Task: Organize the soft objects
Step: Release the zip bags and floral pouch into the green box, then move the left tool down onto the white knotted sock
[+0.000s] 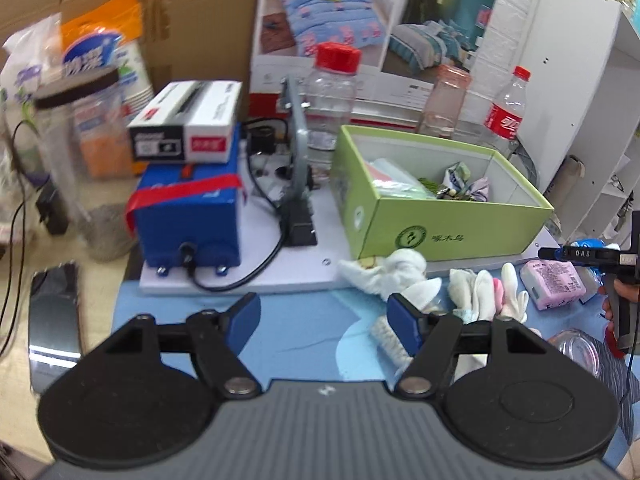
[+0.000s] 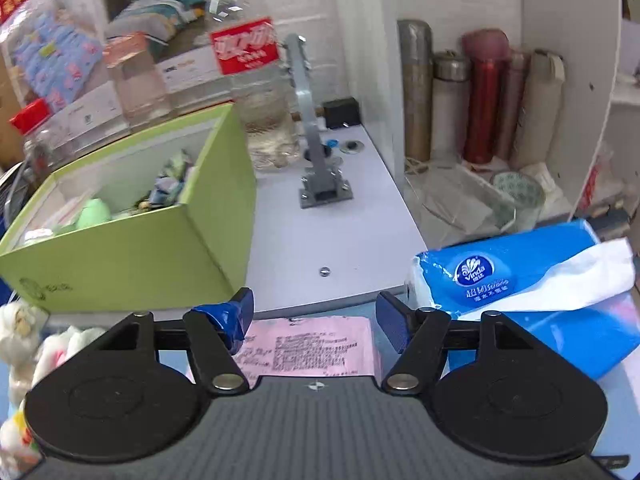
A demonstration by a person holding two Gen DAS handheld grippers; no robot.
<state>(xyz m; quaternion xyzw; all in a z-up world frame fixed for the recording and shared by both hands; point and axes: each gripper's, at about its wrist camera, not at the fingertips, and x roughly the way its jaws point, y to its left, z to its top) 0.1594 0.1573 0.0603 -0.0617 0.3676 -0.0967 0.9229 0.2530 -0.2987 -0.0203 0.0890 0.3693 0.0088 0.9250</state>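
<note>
Left gripper (image 1: 324, 316) jaws stand apart, empty; I see white soft socks (image 1: 486, 288) just right of its right finger, before the open green cardboard box (image 1: 460, 224). Only the right view shows my right gripper (image 2: 314, 320), jaws apart, over the pink tissue packet (image 2: 308, 346).

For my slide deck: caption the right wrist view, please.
Open right gripper poised above a pink tissue pack, green box left, blue tissue pack right.
</note>
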